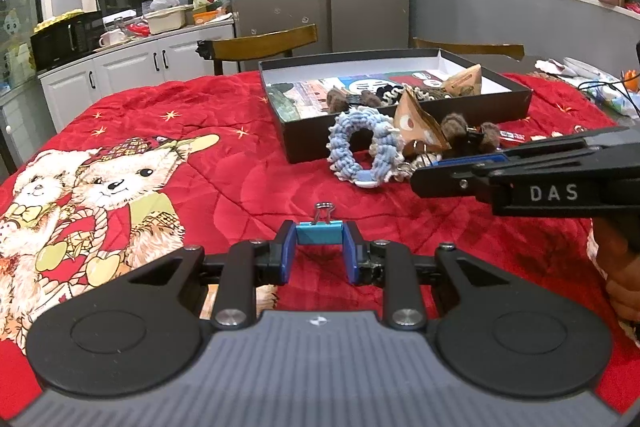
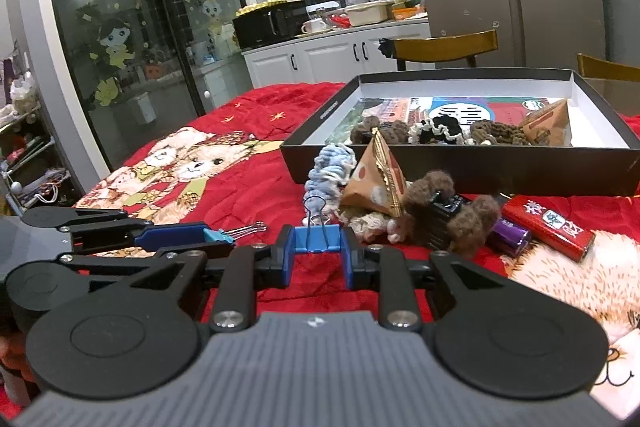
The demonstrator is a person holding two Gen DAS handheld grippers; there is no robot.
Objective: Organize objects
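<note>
Two clips: each tongs has closed on one binder clip, held over the desk.
Left tongs [image 1: 319,251]: pads pressed on both ends of a teal binder clip [image 1: 319,233], wire handles pointing ahead toward 12 o'clock.
Right tongs [image 2: 318,251]: closed narrow on a blue binder clip [image 2: 317,239], wire loop standing up at 12 o'clock.
Handling: clips look light, stiff and springy; painted steel is slick, so grip the flat body ends, not the wires.
Box [image 2: 460,167]: open black tray at 1 o'clock of the right tongs, holding knitted scrunchies and paper packets.
Loose pile: pale blue scrunchie [image 1: 362,151], brown fuzzy clip [image 2: 440,219], red lighter [image 2: 548,227] just in front of the box.
Pose: both tongs tilted gently downward, side by side, left one at 9 o'clock in the right view.
Cover: red quilt [image 1: 240,179] with bear print.
</note>
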